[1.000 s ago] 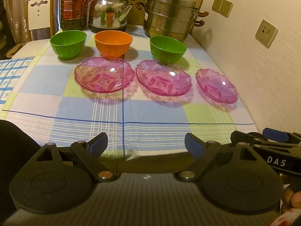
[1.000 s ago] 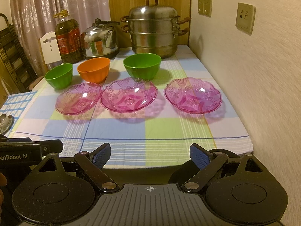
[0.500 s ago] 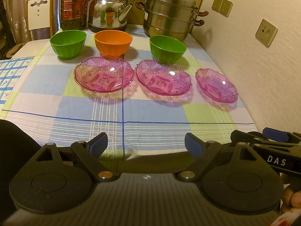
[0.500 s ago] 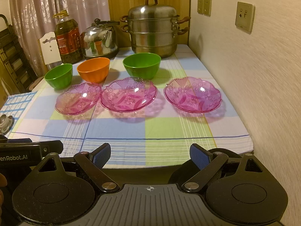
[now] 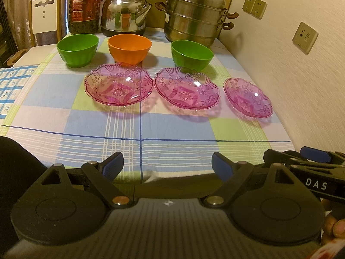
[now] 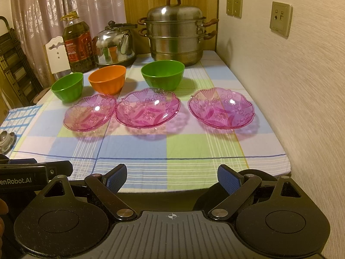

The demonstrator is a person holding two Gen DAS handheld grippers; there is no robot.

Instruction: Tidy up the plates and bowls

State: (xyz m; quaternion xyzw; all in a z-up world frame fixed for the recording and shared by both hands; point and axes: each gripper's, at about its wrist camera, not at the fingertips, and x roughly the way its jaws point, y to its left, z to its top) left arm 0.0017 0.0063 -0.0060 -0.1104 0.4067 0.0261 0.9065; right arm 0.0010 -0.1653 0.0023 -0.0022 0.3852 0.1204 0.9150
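Three pink glass plates lie in a row on the checked tablecloth: left (image 5: pixel 118 84), middle (image 5: pixel 187 87) and right (image 5: pixel 248 96). Behind them stand a green bowl (image 5: pixel 77 49), an orange bowl (image 5: pixel 129 48) and a second green bowl (image 5: pixel 192 54). The right wrist view has the same plates (image 6: pixel 89 112) (image 6: pixel 147 106) (image 6: pixel 221 108) and bowls (image 6: pixel 68 86) (image 6: pixel 107 81) (image 6: pixel 162 74). My left gripper (image 5: pixel 167 167) is open at the table's front edge, holding nothing. My right gripper (image 6: pixel 172 178) is open beside it, also empty.
At the back stand a steel steamer pot (image 5: pixel 194 15), a steel kettle (image 5: pixel 125 17) and an oil bottle (image 5: pixel 85 6). A wall with sockets (image 5: pixel 305 36) runs along the right. A white chair back (image 5: pixel 44 17) and a blue-checked cloth (image 5: pixel 13 82) lie left.
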